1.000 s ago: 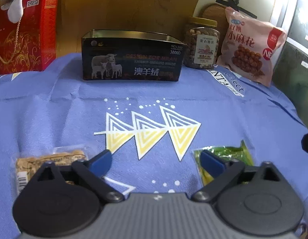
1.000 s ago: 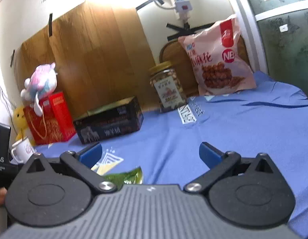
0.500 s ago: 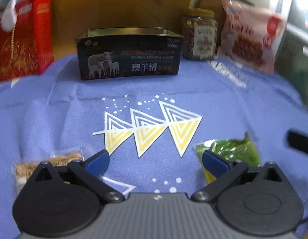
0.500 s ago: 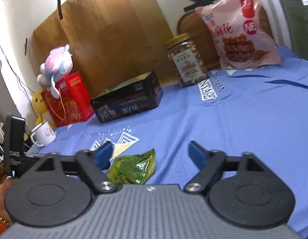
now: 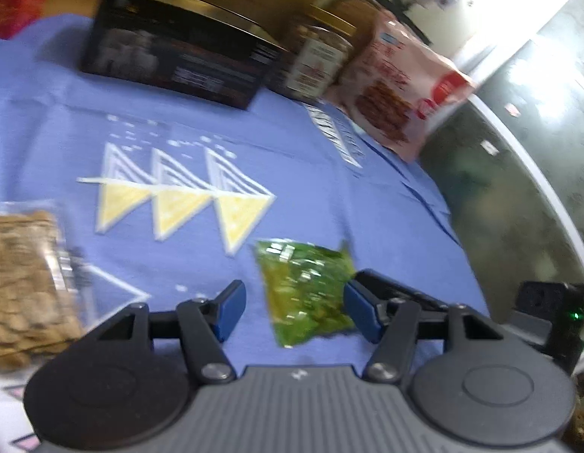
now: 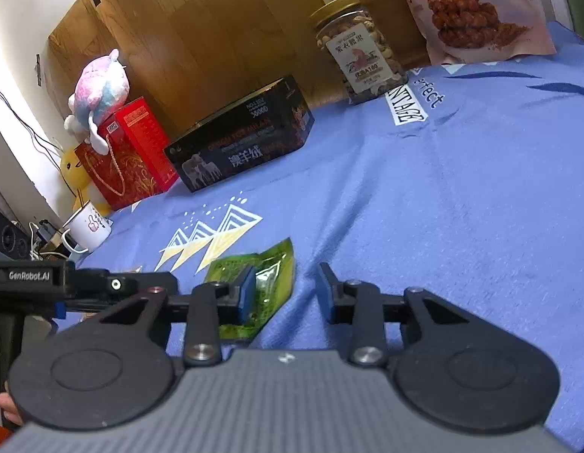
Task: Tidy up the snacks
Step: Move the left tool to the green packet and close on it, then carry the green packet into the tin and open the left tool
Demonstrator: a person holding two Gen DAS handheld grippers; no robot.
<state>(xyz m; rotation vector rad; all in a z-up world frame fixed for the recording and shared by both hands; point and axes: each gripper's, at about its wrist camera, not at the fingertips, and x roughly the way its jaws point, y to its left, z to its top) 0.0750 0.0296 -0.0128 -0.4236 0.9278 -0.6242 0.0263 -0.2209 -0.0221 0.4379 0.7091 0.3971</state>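
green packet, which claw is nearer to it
Left. The left claw straddles the green packet, its jaws having just been closing. The right claw sits to the packet's right, only its left pad over the edge.

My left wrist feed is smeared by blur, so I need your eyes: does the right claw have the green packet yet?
Observer: Not yet. In the right wrist view the right claw has just been closing, but only one blue pad overlaps the green packet. The other stands over bare blue cloth.
Operator: Can you make out what the jar holds?
Observer: Yes. The jar is clear and full of pale nuts, with a gold lid on.
Operator: Is there anything past the cloth's left edge?
Observer: A white mug stands there, next to a red gift bag.
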